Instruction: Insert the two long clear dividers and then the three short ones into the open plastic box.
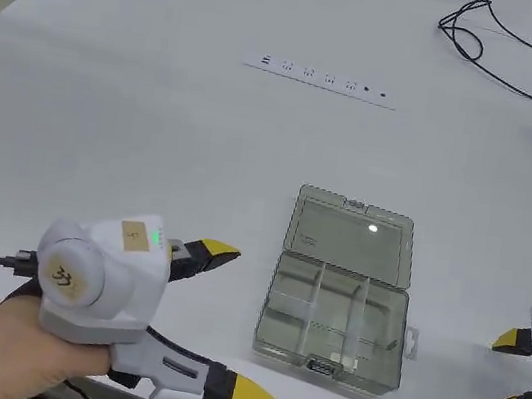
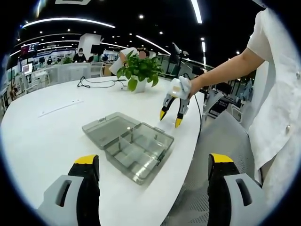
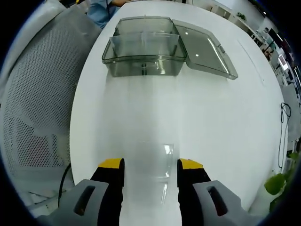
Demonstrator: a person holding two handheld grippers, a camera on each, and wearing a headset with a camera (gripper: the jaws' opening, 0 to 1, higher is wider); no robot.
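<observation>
Clear plastic dividers (image 3: 155, 157) lie flat on the white surface (image 1: 154, 141) in the right gripper view, in the gap between the yellow-tipped jaws of the right tool (image 3: 150, 164). Those jaws stand apart. Whether either one touches the clear pieces cannot be told, because the sheets are nearly invisible against the white.

Well ahead of that tool sits the smoky-grey translucent plastic box (image 3: 141, 66) with its hinged lid (image 3: 204, 44) laid back flat. A clear partition already stands across its tray. In the head view the box (image 1: 274, 343) is near the front edge of the surface, and its lid (image 1: 351, 235) lies open on the far side. Thin upright partitions split the tray into compartments.

The left tool (image 1: 231, 326) is held in a hand (image 1: 9, 351) at the lower left, with its jaws spread wide and nothing between them, near the box but apart from it. The right tool (image 1: 513, 375) pokes in at the right edge, also clear of the box.

From the left gripper view, the left tool (image 2: 154, 160) looks across the box (image 2: 146, 169) toward the right tool (image 2: 170, 118), which is held above the surface with its jaws pointing down.

A white power strip (image 1: 321, 77), a black cable (image 1: 501, 55) and a green potted plant (image 2: 141, 70) sit farther back.
</observation>
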